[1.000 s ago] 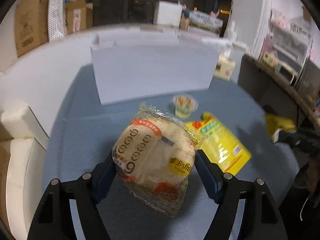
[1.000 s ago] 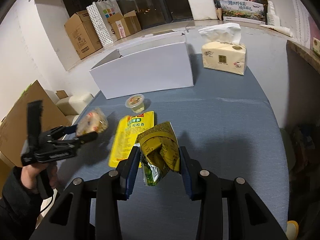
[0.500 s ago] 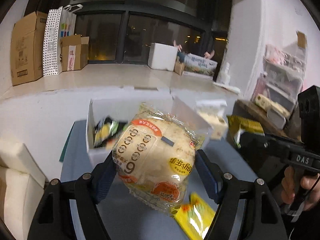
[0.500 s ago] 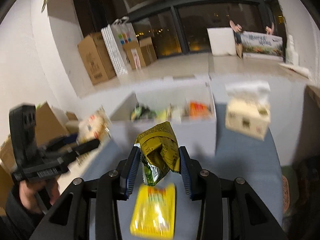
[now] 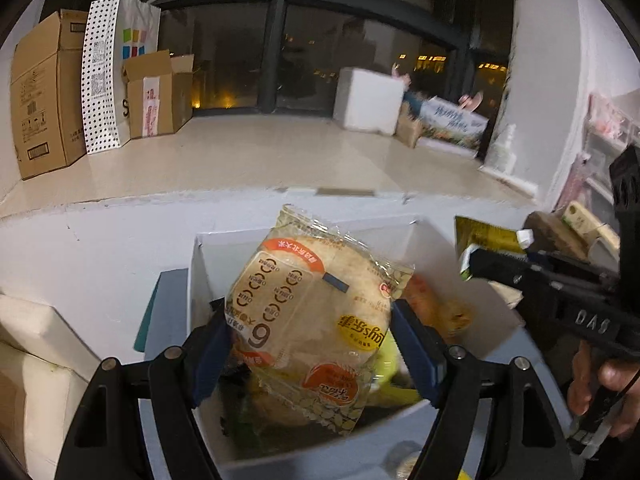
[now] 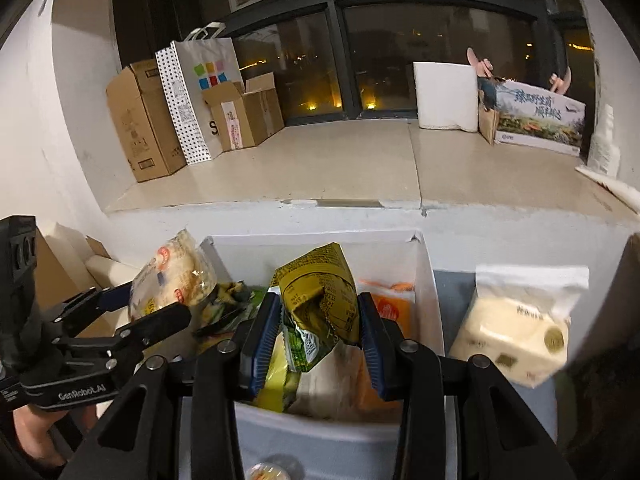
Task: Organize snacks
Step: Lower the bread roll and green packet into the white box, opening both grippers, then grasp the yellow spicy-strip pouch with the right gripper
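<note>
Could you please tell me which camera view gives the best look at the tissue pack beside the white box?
The right wrist view: the tissue pack appears nearly whole, slightly blurred, just right of the white box. In the left wrist view the right gripper fills that side, and no tissue pack can be made out.

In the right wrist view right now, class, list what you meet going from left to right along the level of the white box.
Left gripper holding the bread packet → white box with the right gripper holding the green-yellow snack bag over it → orange packet inside → tissue pack.
</note>
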The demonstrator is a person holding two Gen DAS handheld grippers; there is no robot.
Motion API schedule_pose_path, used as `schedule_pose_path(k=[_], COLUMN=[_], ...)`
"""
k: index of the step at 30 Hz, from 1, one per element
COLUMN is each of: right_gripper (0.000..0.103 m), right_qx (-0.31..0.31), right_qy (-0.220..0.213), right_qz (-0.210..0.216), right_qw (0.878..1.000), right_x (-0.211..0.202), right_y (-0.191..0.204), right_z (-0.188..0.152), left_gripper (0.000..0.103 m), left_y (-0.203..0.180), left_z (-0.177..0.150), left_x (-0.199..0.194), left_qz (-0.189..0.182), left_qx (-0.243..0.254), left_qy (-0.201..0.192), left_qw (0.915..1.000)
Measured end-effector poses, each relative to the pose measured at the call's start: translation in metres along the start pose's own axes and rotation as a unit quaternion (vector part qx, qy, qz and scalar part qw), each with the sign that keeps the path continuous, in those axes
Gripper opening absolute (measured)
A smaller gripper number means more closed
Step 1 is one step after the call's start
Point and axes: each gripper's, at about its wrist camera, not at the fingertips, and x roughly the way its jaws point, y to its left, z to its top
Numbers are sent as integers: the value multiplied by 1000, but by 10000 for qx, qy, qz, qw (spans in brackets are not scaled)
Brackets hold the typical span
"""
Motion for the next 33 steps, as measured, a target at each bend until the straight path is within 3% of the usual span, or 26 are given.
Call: schedule_pose_path(k=[1, 2, 3, 5, 15, 17, 19, 23, 27, 33], right_gripper=[48, 65, 92, 103, 103, 103, 103, 103, 103, 103], right_qx=[36, 68, 63, 20, 99, 223, 330, 276, 237, 222], right_qy=[64, 201, 258, 50, -184, -294, -354, -515, -722, -783], right_qz=[42, 71, 26, -171, -196, -261, -63, 31, 46, 262], right_qw=[10000, 9998, 9996, 9998, 9996, 9990, 9988, 9983, 9971, 9963], right_x=[6, 14, 20, 20, -2, -15, -30, -64, -97, -137], right_y=[-2, -5, -7, -10, -17, -19, -21, -18, -16, -10], right_z=[2, 4, 5, 4, -4, -7, -12, -28, -43, -75], left_gripper=[94, 100, 103, 103, 103, 103, 103, 103, 103, 103], left_y=[3, 5, 8, 12, 1, -6, -15, -30, -53, -68], left_z=[1, 1, 1, -1, -13, -16, -19, -27, -44, -73], left_x=[7, 10, 13, 17, -6, -21, -39, -76, -115, -161], left_qz=[121, 195, 249, 360, 372, 395, 425, 229, 363, 188], left_qx=[-33, -96, -201, -252, -10, 119, 283, 349, 730, 792], left_qy=[141, 193, 226, 268, 143, 54, -75, -275, -537, -662], left_qw=[9998, 9996, 9992, 9987, 9992, 9991, 9987, 9987, 9952, 9945])
